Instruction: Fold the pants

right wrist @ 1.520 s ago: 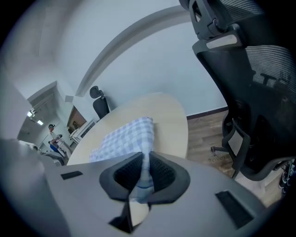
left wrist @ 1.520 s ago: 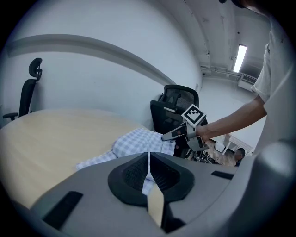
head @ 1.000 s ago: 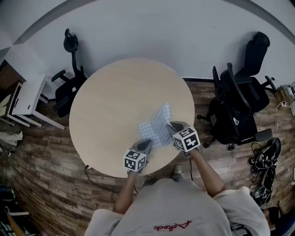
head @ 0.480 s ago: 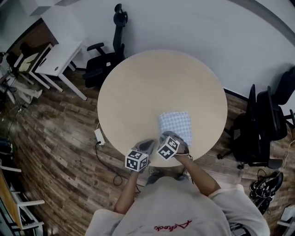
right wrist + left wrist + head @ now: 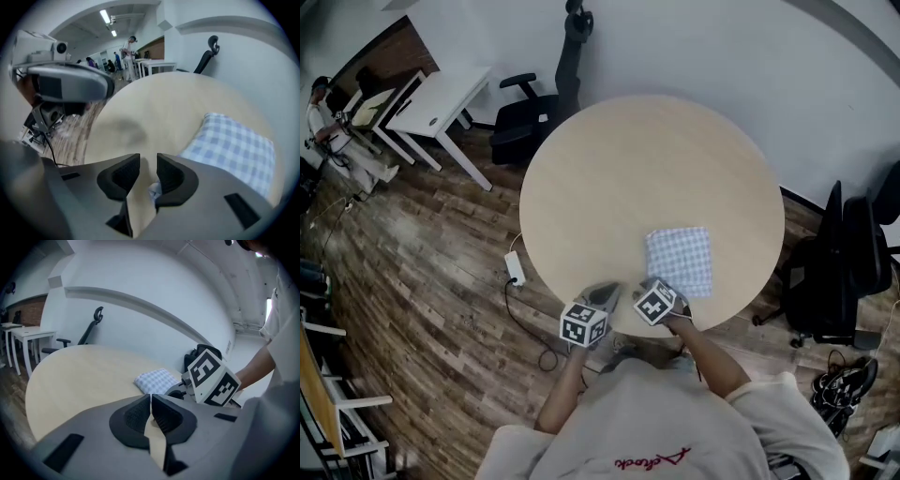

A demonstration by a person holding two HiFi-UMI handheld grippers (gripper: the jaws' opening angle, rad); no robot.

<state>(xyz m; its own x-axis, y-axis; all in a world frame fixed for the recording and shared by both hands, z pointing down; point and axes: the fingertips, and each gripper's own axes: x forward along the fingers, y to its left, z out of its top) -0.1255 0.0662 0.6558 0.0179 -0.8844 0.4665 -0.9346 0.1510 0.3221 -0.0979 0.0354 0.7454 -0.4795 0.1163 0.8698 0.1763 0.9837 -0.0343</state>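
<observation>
The blue-and-white checked pants (image 5: 680, 261) lie folded into a flat square on the round wooden table (image 5: 619, 169), near its front right edge. My right gripper (image 5: 662, 284) sits just at the cloth's near left corner, pointing steeply down. Its jaws are opening, and in the right gripper view (image 5: 148, 161) there is a clear gap between the pads, with the pants (image 5: 229, 145) to the right and a scrap of cloth edge below the right jaw. My left gripper (image 5: 607, 291) hovers at the table's front edge, left of the pants (image 5: 157, 379). It is shut (image 5: 150, 398) on nothing.
A black office chair (image 5: 534, 122) stands behind the table and more black chairs (image 5: 848, 272) stand to the right. A white desk (image 5: 441, 98) is at the back left. A power strip (image 5: 515, 269) with a cable lies on the wooden floor by the table's left edge.
The right gripper has brought the raised cloth over and down, and the pants now lie flat and square. Its jaws have parted off the cloth. Both grippers have drawn back to the table's front edge.
</observation>
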